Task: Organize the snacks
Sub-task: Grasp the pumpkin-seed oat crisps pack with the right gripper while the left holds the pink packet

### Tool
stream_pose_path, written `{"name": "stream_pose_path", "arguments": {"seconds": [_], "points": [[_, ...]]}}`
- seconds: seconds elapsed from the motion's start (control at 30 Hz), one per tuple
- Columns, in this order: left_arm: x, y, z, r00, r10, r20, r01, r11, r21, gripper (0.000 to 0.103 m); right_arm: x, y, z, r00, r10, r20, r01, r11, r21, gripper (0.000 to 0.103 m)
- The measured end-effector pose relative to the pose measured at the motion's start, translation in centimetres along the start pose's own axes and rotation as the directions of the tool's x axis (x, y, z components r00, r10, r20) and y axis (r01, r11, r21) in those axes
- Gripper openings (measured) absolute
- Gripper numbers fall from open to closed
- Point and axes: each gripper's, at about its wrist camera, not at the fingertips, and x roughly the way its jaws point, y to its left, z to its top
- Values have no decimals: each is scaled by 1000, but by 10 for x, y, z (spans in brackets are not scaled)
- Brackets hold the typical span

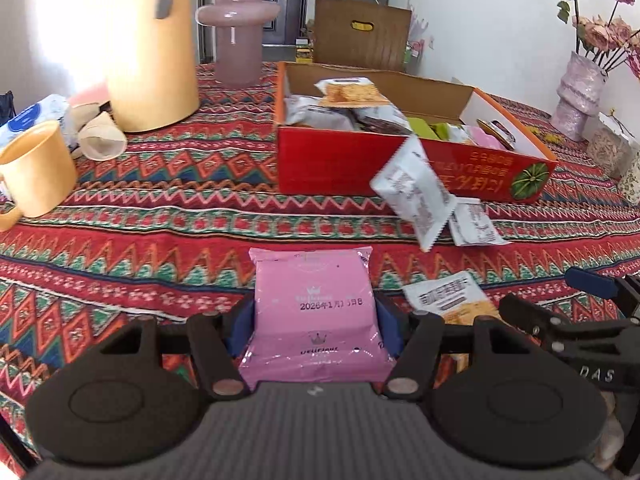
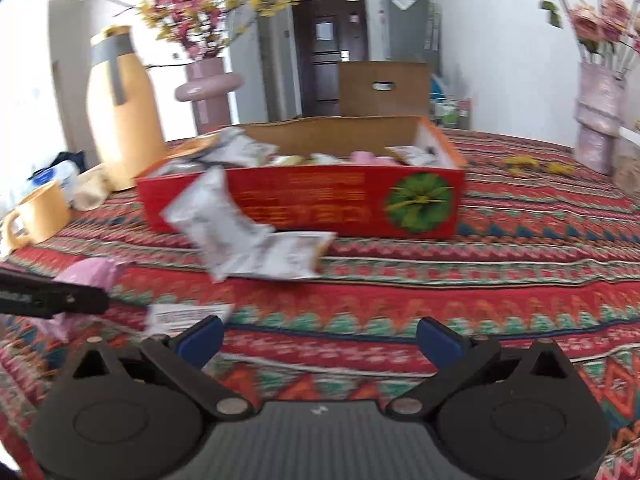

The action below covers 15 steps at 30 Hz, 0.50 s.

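A table under a red zigzag-patterned tablecloth (image 1: pixel 160 216) carries everything, with a tall yellow thermos jug (image 1: pixel 148 48) and a yellow mug (image 1: pixel 34 168) toward its far left corner and a pink vase (image 1: pixel 238 28) behind them. Across the middle toward the far edge sits the red cardboard box (image 1: pixel 340 160), open-topped and already holding a jumble of snack packets. A white packet (image 1: pixel 416 196) leans tilted against the box's near wall, with a second white packet (image 1: pixel 476 222) lying flat just beside it on the cloth, and a cracker packet (image 1: pixel 452 300) lies nearer the front edge. The left gripper (image 1: pixel 316 320) is clamped on a pink snack packet (image 1: pixel 314 312), its blue pads pressing the packet's two sides, the packet's long axis running straight ahead along the fingers. The box lies ahead and slightly right of those jaws, so the carry looks to be forward over the near wall. The right gripper (image 2: pixel 320 340) has its jaws wide apart and empty, hanging over bare cloth; it appears the nearer one to the white packets
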Motion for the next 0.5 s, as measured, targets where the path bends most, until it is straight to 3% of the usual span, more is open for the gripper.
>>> {"name": "stream_pose_path", "arguments": {"seconds": [0.5], "points": [[4, 36, -10, 999, 14, 40, -14, 1000, 1, 63, 20, 56, -5, 998, -16, -53, 14, 999, -49, 103]]}}
